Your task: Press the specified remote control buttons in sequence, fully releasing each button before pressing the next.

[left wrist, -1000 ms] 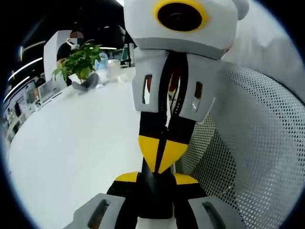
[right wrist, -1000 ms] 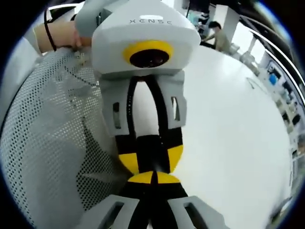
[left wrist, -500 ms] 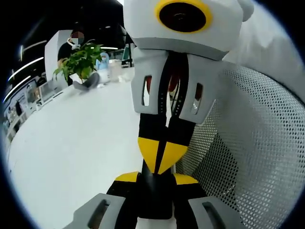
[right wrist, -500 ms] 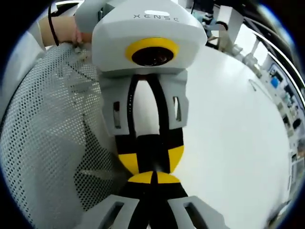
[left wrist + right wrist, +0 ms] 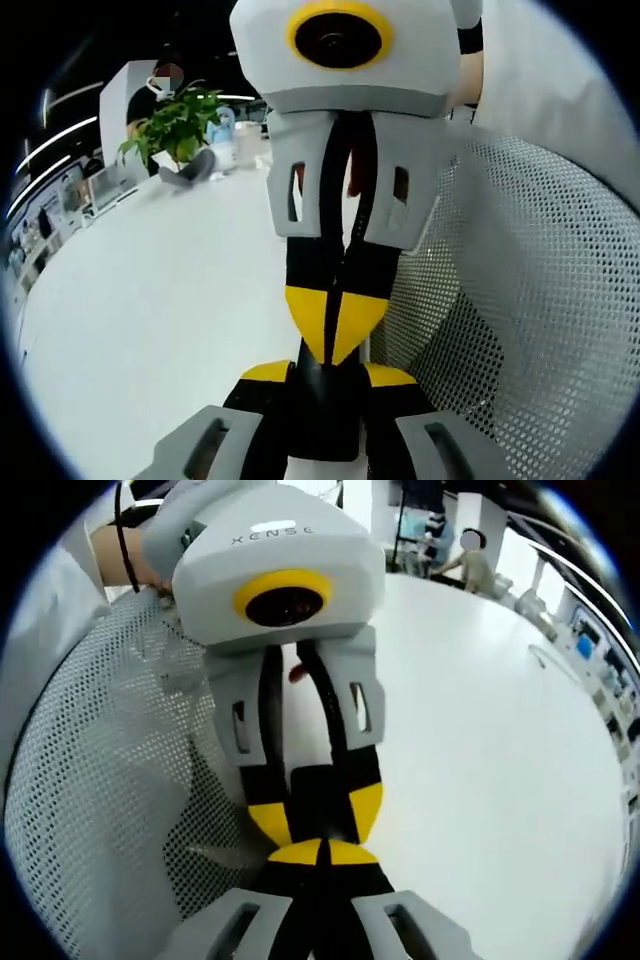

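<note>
Two tools, tip to tip: your left hand-held gripper [image 5: 328, 385] and right hand-held gripper [image 5: 320, 852] point at each other, noses touching or nearly so, above the white desk [image 5: 150, 300] and just beside a mesh chair back [image 5: 540, 300].
Right jaws: pressed together, the yellow tips meeting on a thin seam.
Left jaws: you cannot tell. A black strip sits between its yellow tips, and it may be a gap or part of the other tool.
Remote control: you cannot tell where it lies; find it before any press.
Doing the step well: draw the tools apart and turn one camera down to the desk until the buttons are plain. Press with one closed tip, straight down, then lift fully clear before the next button.
Hard to make out: the far desk edge by the potted plant [image 5: 175, 125] is small and blurred. Your hand [image 5: 120, 560] is cut off at the edge.
</note>
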